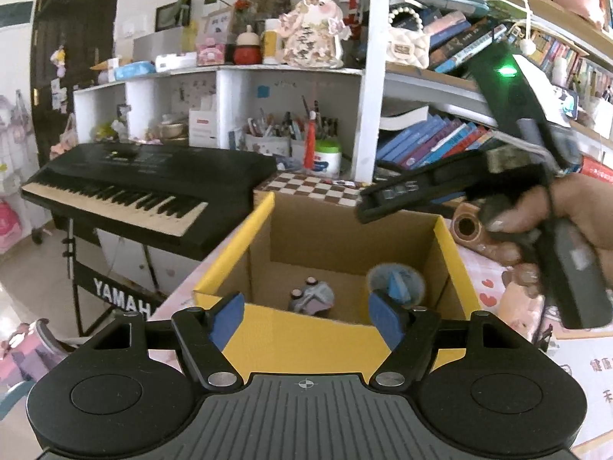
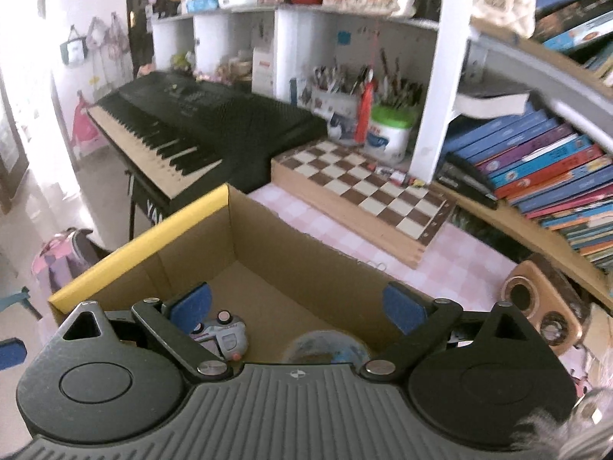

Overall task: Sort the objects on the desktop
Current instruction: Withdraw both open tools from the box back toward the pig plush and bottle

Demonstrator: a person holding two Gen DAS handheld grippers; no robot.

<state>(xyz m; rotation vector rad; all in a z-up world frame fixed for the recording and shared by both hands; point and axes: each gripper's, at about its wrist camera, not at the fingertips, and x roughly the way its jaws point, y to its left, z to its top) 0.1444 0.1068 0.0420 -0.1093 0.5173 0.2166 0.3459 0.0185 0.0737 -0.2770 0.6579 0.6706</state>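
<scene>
Hovering at the near rim of the cardboard box, the left gripper is standing spread and empty; the toy car is lying inside, its long axis running away from the lens.

Over the same box, the right gripper is standing wide, nothing between its pads; lifting straight clear looks wisest.

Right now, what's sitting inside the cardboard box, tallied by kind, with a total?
Toy car: 1
Round blue fuzzy-edged item, too blurred to name: 1
Total in the cardboard box: 2
</scene>
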